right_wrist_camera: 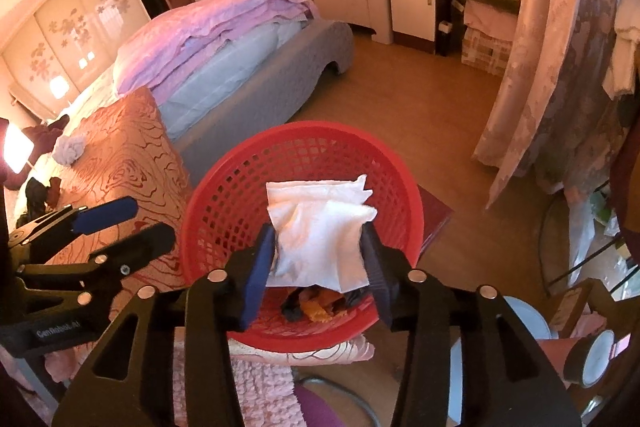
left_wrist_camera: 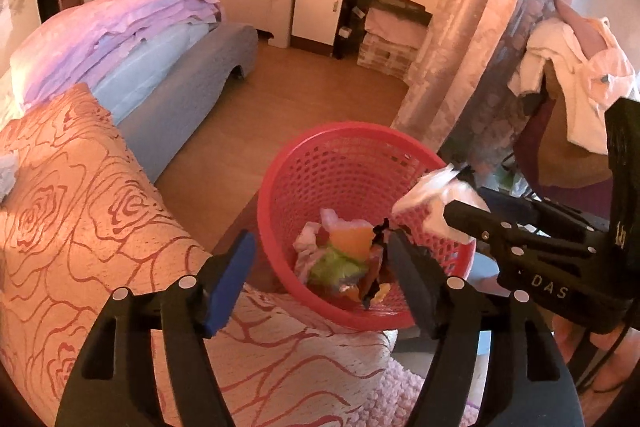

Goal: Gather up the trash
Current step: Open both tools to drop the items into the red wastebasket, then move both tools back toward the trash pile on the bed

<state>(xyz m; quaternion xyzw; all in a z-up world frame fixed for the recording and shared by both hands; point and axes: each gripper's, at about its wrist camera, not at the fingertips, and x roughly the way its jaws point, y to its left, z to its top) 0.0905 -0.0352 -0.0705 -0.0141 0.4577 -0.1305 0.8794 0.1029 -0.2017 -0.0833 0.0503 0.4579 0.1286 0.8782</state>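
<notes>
Red basket: mesh bin beside the rose-patterned bedcover, mouth open to both grippers; evidently the collecting point for trash.
Contents: crumpled wrappers, orange and green scraps, already at the bottom.
White tissue: the piece in hand, suspended over the basket's mouth, presumably so that it falls inside on release.
Right gripper: jaws part-open; tissue lies between the fingers, touching both pads; whether it is gripped or just released cannot be told.
Left gripper: jaws wide apart, nothing between them; poised above the basket's near rim, holding nothing.
</notes>
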